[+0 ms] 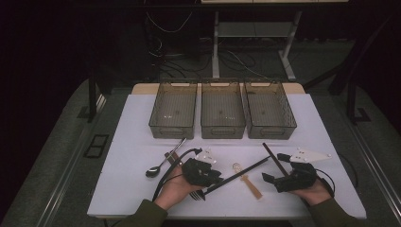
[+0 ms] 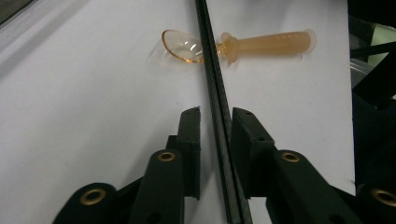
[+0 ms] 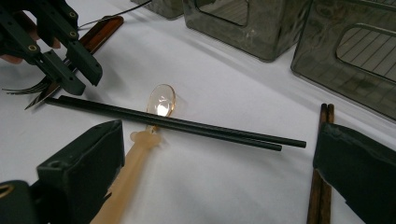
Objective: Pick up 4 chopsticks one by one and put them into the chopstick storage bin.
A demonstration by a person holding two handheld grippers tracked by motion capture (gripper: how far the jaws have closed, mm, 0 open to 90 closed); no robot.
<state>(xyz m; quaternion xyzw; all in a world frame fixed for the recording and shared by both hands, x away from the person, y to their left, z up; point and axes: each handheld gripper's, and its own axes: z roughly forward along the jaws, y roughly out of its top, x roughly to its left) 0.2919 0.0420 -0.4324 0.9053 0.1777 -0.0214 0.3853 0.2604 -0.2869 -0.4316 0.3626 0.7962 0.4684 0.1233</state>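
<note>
Black chopsticks point(image 2: 212, 70) cross and hide the spoon's point(image 2: 243, 44) neck.

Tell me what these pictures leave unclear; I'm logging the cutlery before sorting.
- Fork, high view: left hand-held gripper and hand cover all but the tines.
- Brown chopsticks, right gripper view: lower end cut by the frame edge, partly behind a jaw.
- Bins, high view: any small contents too small and dim to tell.
</note>
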